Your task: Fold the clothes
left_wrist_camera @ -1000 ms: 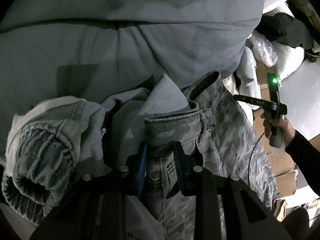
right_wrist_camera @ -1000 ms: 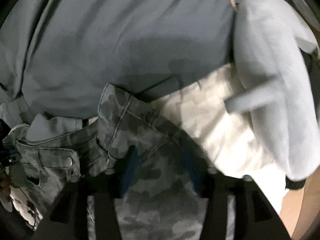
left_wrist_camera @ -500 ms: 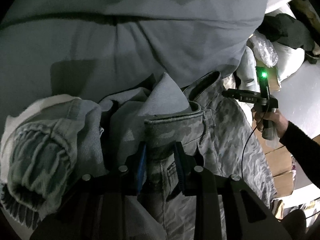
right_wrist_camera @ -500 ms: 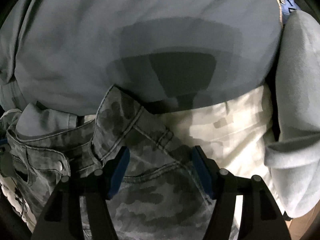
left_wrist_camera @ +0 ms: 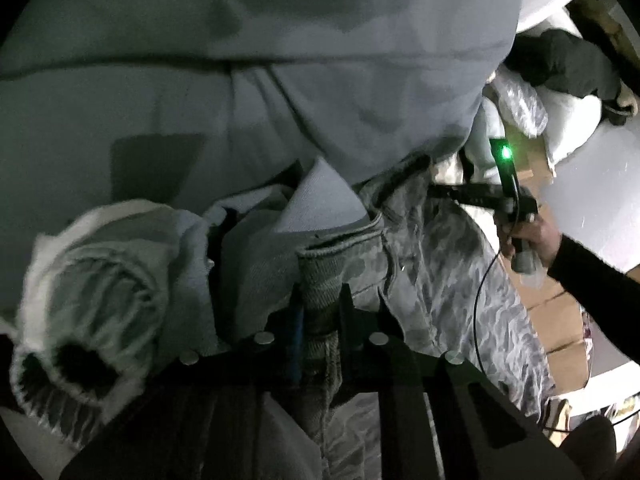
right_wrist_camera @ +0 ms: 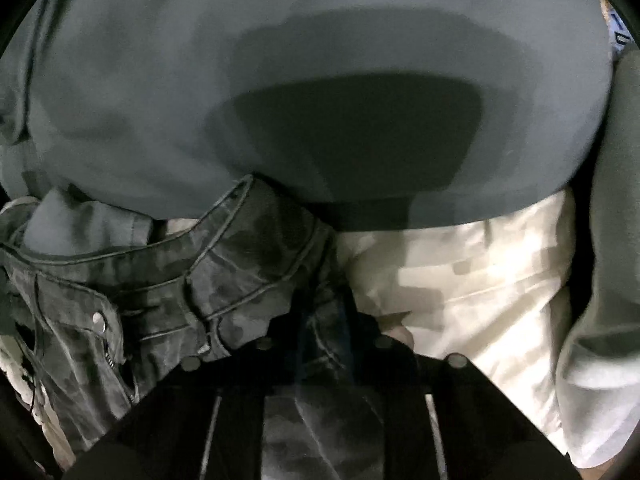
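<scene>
Grey camo jeans (left_wrist_camera: pixel 432 264) were held up in front of the person's grey sweatshirt (left_wrist_camera: pixel 280 80), w/ no surface visible under them. Left tool (left_wrist_camera: pixel 318 312) was clamped on the waistband at one end. Right tool (right_wrist_camera: pixel 324 328) was clenched on the waistband fabric at the other end. A ribbed grey cuff (left_wrist_camera: pixel 80 320) sat just beside the left tool.

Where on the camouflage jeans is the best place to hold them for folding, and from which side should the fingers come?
Grip the waistband of the camouflage jeans, one corner in each gripper, coming from below the band with the fingers pointing up over its edge. The band is thick, stitched and stands as a firm ridge. The left gripper and the right gripper are each shut on it.
</scene>
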A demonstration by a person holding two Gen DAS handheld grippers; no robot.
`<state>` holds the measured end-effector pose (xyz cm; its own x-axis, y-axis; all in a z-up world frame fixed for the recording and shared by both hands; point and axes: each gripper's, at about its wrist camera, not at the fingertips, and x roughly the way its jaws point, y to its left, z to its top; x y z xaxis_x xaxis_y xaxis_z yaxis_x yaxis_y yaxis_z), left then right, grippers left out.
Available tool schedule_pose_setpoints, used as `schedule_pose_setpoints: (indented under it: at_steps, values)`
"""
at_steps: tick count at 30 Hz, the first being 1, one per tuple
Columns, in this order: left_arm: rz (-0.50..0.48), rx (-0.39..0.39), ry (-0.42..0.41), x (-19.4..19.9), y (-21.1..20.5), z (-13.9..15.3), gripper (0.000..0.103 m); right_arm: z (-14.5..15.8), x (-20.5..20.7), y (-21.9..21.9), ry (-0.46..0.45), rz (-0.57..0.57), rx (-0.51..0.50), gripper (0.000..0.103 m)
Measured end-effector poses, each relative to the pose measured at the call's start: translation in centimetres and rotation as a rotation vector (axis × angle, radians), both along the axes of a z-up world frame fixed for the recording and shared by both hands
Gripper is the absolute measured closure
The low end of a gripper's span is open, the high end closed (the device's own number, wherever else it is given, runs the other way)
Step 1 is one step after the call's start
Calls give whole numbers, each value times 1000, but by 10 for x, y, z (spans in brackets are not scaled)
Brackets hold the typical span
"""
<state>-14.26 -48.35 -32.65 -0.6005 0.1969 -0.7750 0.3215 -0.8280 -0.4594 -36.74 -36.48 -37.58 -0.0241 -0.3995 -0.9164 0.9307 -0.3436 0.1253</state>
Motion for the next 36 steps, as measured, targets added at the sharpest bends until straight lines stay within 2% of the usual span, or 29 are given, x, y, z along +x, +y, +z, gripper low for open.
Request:
schedule_pose_setpoints:
  at_steps: [9,13,16,20,23,27,29,30,31,35,36]
  values:
    - [90,-60,78,17,-7,45,91,60,2,24,63,-27,-116,95]
    - [118,-72,93,21,-20,53,92,78,2,24,72,-31,-150,95]
    - [142,-71,91,22,-33,50,92,80,2,18,79,-42,-154,95]
    - [139,-45,3,13,-41,24,91,56,-4,6,99,-78,-91,94]
    - [119,-49,-45,9,-43,13,87,33,-8,0,70,-93,-19,89]
    - [106,-48,-43,10,-45,21,84,37,-6,13,41,-84,-37,78]
    - [127,-52,-51,12,-50,26,84,46,-7,27,24,-82,-50,69]
    - [139,-58,-54,13,-51,30,84,52,-8,37,19,-87,-61,60]
    - [132,-69,-58,10,-50,37,84,59,-10,47,13,-92,-71,57]
    - [105,-116,-73,-5,-43,64,84,90,-20,96,-24,-132,-111,57]
    - [98,-128,-77,-8,-41,70,84,105,-1,75,-26,-142,-114,57]
